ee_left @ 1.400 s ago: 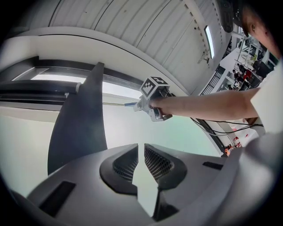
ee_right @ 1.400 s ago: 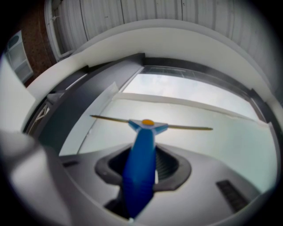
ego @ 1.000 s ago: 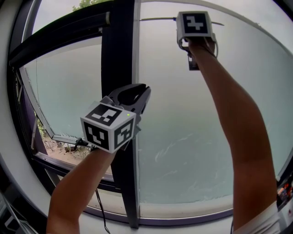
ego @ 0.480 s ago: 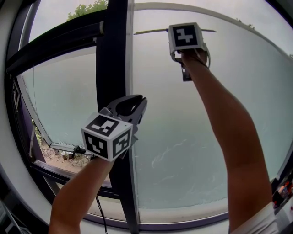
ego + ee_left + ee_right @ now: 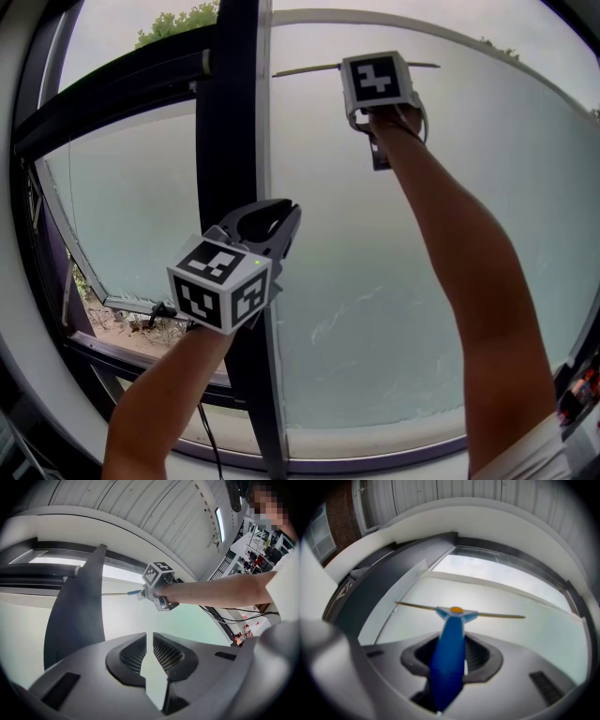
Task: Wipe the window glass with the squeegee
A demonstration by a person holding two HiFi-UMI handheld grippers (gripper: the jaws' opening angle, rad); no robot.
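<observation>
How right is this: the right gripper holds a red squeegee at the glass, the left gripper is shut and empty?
Only the colour is wrong: the right gripper view shows a blue squeegee. The rest stands: right gripper holding it at the glass, left gripper shut and empty.

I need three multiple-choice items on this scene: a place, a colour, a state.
1. Where on the window glass is the squeegee blade? A. near the top B. near the bottom C. on the sill
2. What colour is the squeegee handle? A. red B. blue C. green
3. How is the left hand-held gripper? A. open wide B. shut on a cloth C. shut, empty
Answers: 1 A, the head view shows the blade high on the pane; 2 B, the right gripper view shows it blue; 3 C, its jaws are closed, nothing between.
</observation>
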